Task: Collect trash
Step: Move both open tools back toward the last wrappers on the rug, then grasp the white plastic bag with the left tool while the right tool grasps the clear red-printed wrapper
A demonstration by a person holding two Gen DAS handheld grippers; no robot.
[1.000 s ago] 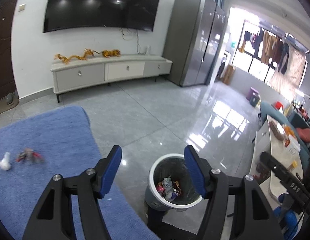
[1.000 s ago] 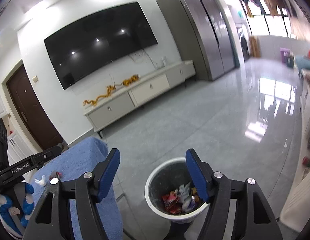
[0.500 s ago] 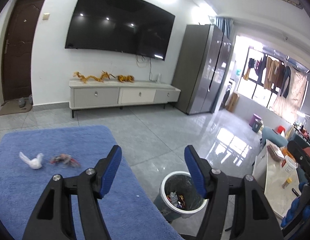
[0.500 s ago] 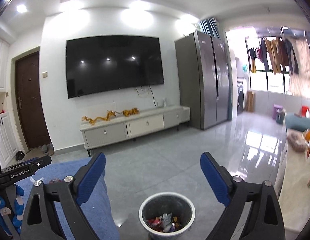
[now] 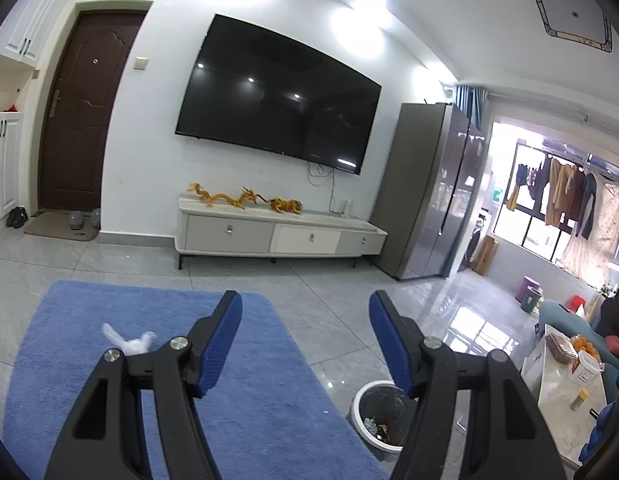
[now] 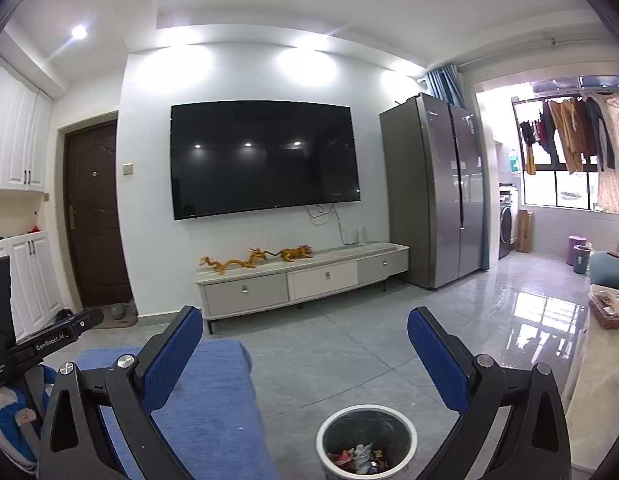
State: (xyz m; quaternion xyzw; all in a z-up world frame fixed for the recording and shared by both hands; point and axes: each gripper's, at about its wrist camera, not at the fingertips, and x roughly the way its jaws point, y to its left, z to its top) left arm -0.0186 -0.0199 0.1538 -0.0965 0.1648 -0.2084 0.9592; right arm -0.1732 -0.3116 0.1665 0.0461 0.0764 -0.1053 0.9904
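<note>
While both grippers point out across the living room, the big black flat-screen television [image 6: 265,158] on the white wall is the landmark for all else. Left of the television stands a dark brown panelled door [image 6: 95,216]; right of it stands a tall grey two-door steel refrigerator [image 6: 437,192]. Directly under the television runs a long low cabinet in white and grey with three drawers [image 6: 305,276], with golden dragon figurines [image 6: 233,262] on top. Below the television and nearer the cameras, a rectangular blue pile rug [image 5: 249,400] lies on the glossy grey tile floor [image 6: 341,352]. Lower still, beside the rug's right edge, sits a round bin with a white rim and dark liner [image 6: 367,438], with crumpled coloured wrappers [image 6: 359,458] lying at its bottom. On the rug, below the television's left end in the left wrist view, rests a crumpled white tissue [image 5: 129,340], partly behind a finger of the left gripper [image 5: 305,340]. That gripper's blue-padded jaws stand apart with nothing between them. The right gripper [image 6: 305,354] is spreading its jaws wide, empty too, above the bin
</note>
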